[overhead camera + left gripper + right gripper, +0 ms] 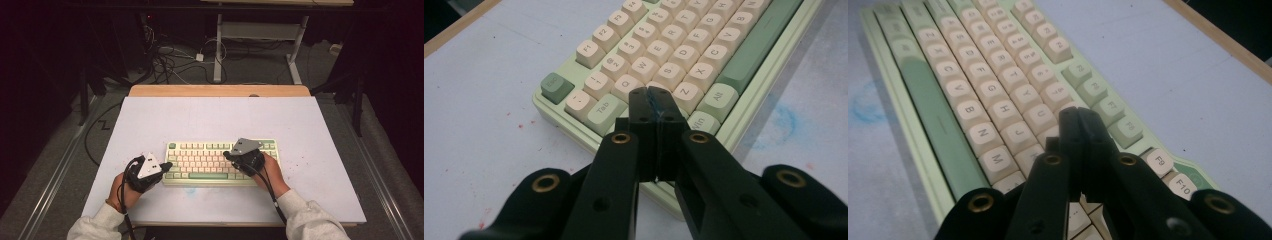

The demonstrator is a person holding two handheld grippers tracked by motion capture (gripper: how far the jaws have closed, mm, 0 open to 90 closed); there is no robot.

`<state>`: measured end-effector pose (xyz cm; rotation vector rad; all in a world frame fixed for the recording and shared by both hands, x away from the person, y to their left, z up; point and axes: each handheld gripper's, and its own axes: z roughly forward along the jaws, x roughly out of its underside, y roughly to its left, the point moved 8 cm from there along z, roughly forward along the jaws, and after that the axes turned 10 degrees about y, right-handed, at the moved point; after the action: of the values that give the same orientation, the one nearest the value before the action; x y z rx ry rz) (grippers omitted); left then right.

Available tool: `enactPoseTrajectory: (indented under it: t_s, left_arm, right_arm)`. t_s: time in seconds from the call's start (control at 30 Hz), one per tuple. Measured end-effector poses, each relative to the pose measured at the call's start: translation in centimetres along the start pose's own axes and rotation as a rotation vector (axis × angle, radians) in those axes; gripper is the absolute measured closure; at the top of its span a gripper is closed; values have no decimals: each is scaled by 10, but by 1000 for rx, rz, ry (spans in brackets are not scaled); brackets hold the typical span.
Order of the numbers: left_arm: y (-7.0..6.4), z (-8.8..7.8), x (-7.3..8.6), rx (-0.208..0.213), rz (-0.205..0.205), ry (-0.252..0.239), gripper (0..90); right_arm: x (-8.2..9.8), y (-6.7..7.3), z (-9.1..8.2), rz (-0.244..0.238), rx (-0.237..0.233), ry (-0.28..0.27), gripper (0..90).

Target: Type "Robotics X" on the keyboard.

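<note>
Jaws pressed together, the left gripper [649, 95] and right gripper [1075, 116] hover over a pale-green keyboard [220, 161], possibly touching keys. Rigid, likely light; its keys want gentle tip presses.

Even overhead light keeps the white table [220, 120] bright while the room around it sinks into near black, and in both gripper views the black jaws close to the lens are soft, the keyboard [684, 60] blurring toward its far end.
</note>
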<state>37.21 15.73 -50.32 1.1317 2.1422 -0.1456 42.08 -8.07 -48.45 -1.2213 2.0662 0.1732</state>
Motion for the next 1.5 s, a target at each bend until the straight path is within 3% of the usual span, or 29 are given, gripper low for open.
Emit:
enactPoseTrajectory:
  t_s: [0.5, 0.83, 1.5]
  left_arm:
    - [-1, -1, -1, -2, 6, -3, 874]
    - [-4, -2, -3, -14, 23, -9, 874]
    - [-12, -4, -9, 3, 30, -23, 874]
  right_arm:
    - [6, -6, -36, 14, 21, -87, 900]
    - [18, -7, -50, 17, 43, -98, 900]
    - [47, -14, -79, 21, 89, -132, 900]
